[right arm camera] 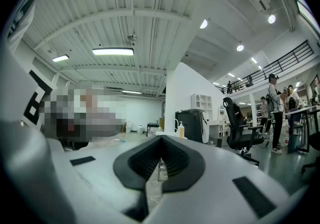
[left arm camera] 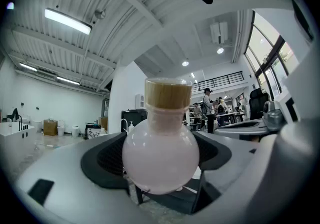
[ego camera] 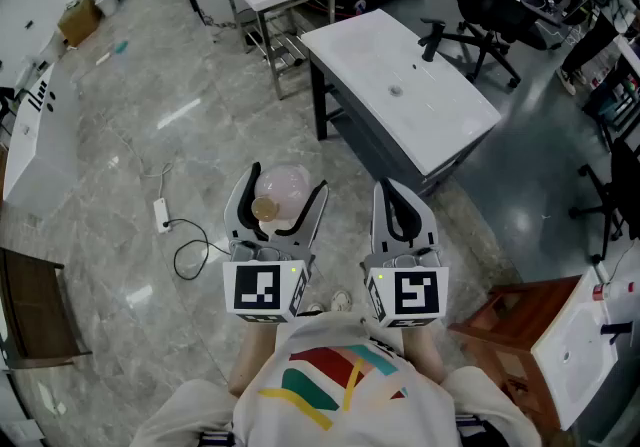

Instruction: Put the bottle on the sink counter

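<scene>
Left tool (ego camera: 285, 184) grasping pink bottle (left arm camera: 160, 152) between its jaws, right tool (ego camera: 393, 191) shut, empty

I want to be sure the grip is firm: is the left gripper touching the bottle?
Touching. The left gripper view shows the round pink bottle clamped in the left gripper, with the jaws pressing against both of its sides.

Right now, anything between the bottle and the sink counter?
Nothing visible. The bottle sits in the left hand-held gripper; only floor lies between it and the sink counter ahead to the right.
</scene>
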### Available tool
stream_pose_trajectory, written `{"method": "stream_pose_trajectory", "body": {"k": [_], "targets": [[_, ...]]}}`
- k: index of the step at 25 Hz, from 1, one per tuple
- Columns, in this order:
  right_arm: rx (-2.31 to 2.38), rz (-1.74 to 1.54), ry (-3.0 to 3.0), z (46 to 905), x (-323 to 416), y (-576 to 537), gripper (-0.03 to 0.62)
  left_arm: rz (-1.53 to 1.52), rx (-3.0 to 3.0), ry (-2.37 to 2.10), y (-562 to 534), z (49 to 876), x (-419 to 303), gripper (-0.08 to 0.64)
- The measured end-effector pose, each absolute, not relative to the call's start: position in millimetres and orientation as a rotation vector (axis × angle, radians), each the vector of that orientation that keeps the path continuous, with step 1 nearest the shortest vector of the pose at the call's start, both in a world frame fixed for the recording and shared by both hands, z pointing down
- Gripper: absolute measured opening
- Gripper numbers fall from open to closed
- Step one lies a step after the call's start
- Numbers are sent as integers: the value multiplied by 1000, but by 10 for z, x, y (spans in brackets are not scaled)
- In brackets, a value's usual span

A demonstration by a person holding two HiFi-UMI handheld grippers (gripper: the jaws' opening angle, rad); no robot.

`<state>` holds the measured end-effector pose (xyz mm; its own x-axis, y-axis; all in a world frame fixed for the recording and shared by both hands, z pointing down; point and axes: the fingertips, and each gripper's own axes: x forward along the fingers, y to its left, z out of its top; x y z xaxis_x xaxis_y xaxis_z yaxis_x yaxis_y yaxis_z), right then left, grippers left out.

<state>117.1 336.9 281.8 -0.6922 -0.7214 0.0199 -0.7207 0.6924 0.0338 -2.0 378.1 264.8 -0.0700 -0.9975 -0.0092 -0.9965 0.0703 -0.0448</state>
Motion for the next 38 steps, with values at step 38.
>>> {"method": "stream_pose_trajectory", "body": {"k": [38], "targets": [[1269, -46, -2887, 2882, 1408, 2763, 12, 14, -2102, 2221, 3024, 2673, -80, 416]]}}
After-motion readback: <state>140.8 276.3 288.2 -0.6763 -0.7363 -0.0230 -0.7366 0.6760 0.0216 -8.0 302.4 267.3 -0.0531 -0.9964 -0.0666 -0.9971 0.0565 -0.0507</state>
